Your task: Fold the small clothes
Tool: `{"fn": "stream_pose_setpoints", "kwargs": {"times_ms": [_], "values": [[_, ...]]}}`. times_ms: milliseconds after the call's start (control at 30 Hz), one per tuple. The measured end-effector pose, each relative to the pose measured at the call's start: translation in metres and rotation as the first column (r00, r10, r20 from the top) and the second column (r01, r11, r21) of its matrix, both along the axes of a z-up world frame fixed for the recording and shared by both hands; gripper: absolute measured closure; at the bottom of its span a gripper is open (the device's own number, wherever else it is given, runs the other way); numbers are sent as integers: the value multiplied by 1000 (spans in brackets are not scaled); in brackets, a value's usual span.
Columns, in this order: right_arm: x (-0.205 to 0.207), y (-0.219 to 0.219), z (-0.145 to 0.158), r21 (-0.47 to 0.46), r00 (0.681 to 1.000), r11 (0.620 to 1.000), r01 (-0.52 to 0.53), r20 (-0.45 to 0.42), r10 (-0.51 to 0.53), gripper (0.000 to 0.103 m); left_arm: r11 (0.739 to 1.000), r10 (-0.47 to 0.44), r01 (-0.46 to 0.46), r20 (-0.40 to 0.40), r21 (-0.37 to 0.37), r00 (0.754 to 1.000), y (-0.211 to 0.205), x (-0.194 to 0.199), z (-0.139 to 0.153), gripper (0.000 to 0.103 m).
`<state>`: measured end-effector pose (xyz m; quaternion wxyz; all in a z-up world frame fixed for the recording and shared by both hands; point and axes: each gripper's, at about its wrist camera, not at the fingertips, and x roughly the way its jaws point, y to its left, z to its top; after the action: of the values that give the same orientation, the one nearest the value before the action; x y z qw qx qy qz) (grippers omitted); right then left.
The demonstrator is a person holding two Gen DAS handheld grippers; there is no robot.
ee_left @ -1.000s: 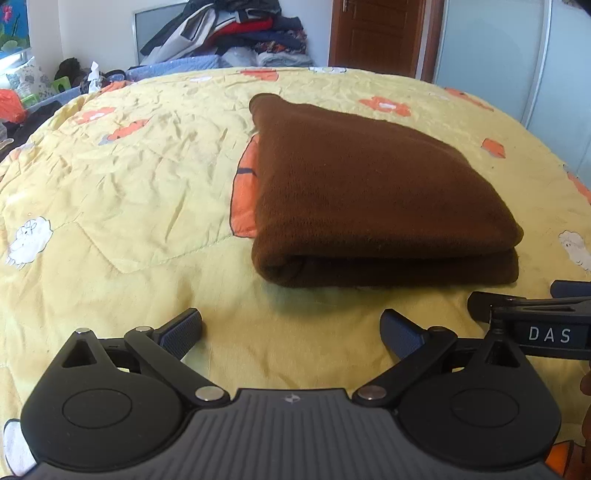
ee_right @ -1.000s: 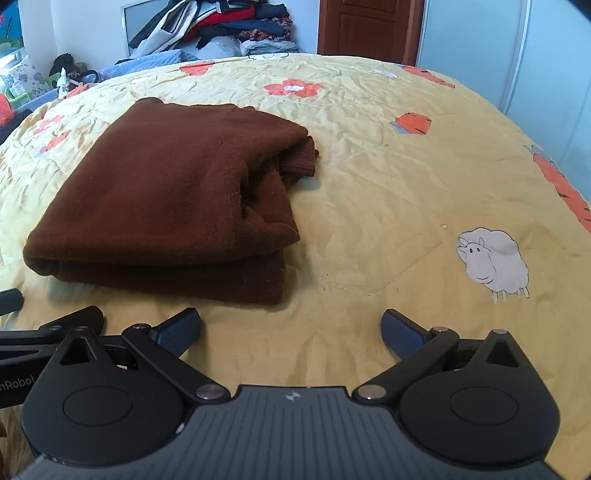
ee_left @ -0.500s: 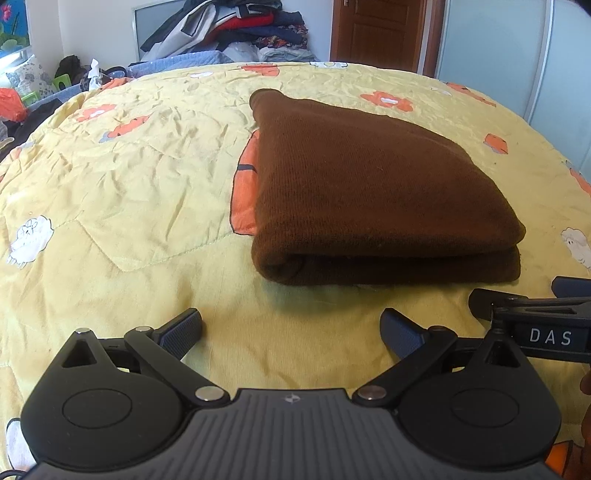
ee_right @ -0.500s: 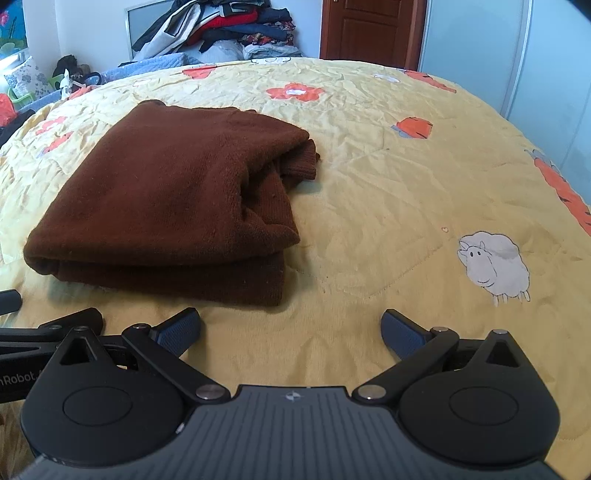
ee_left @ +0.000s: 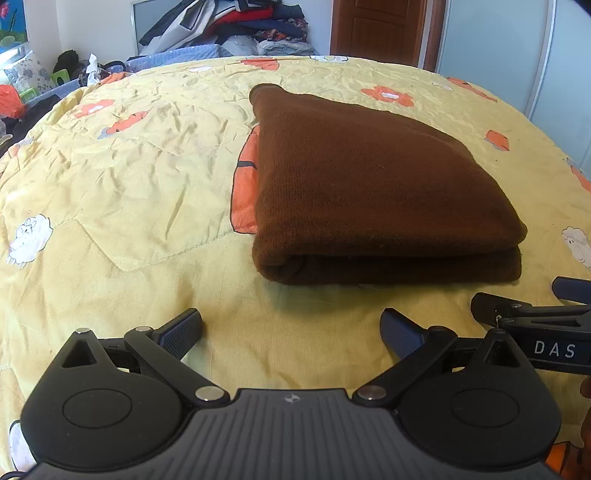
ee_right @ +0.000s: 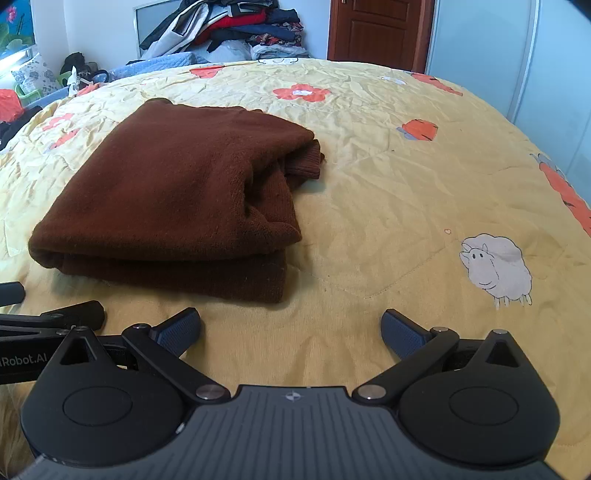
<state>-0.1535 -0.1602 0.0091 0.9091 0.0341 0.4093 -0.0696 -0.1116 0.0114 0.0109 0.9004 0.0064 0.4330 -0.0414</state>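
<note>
though both claws hang empty with fingers spread apart, the brown jumper [ee_left: 369,184] lies folded on the yellow quilt [ee_left: 129,184] just ahead of them, between the two. it sits ahead-right of the left claw [ee_left: 291,332] and ahead-left of the right claw [ee_right: 291,328], neither clearly nearer, its folded edge facing them. only the right view shows a loose cuff [ee_right: 306,162] poking out the far side.

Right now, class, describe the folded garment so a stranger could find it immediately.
Start at the yellow bedspread with sheep and flowers. In its middle lies the brown sweater, folded into a thick block. It is the only plain dark item there, unlike the mixed clothes pile behind.
</note>
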Motion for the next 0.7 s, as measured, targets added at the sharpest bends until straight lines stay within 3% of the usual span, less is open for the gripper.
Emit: {"fn": "stream_pose_setpoints", "kwargs": {"times_ms": [700], "values": [[1,-1,0,1,1000,1000,-1,-6,1,0,1000,1,-1,-13,3,1000,0,3,0,0]]}}
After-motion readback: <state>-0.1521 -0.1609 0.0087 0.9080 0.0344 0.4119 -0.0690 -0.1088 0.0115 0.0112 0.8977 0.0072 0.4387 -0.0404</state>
